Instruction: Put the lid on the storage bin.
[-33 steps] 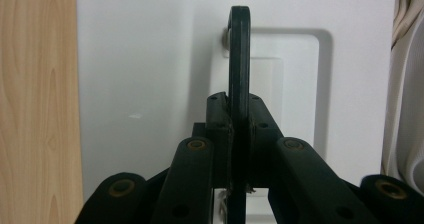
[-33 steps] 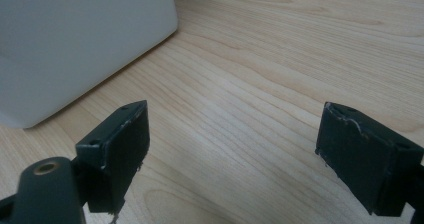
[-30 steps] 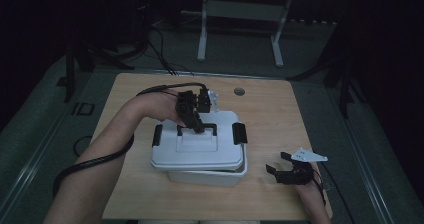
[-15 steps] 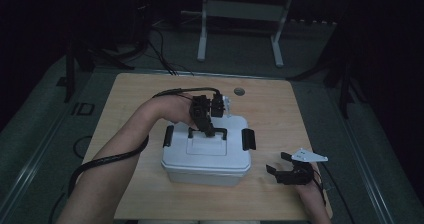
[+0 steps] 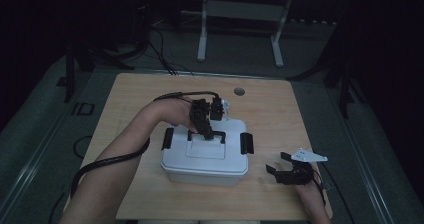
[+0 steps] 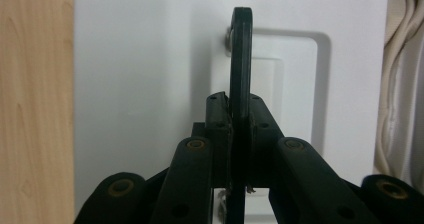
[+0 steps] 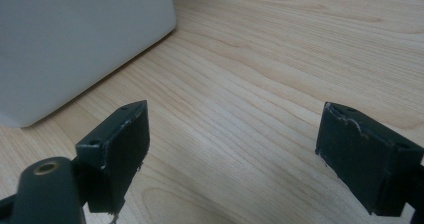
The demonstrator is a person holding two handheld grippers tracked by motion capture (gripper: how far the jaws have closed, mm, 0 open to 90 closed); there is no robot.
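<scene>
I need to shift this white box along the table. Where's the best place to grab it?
Take the black handle in the middle of the lid, coming from above. It stands upright as a thin bar, thin enough for a claw to pinch, as the left claw does.

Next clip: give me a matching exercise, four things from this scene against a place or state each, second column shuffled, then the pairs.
Things:
1. left tool
2. right tool
3. black handle
4. white box

Places or states:
A. stands on the wooden table, lid on
B. open, nothing between its jaws, low over the table beside the box
C. shut on the handle
D. stands up from the box lid, pinched between two jaws

Pairs: 1-C, 2-B, 3-D, 4-A
</scene>
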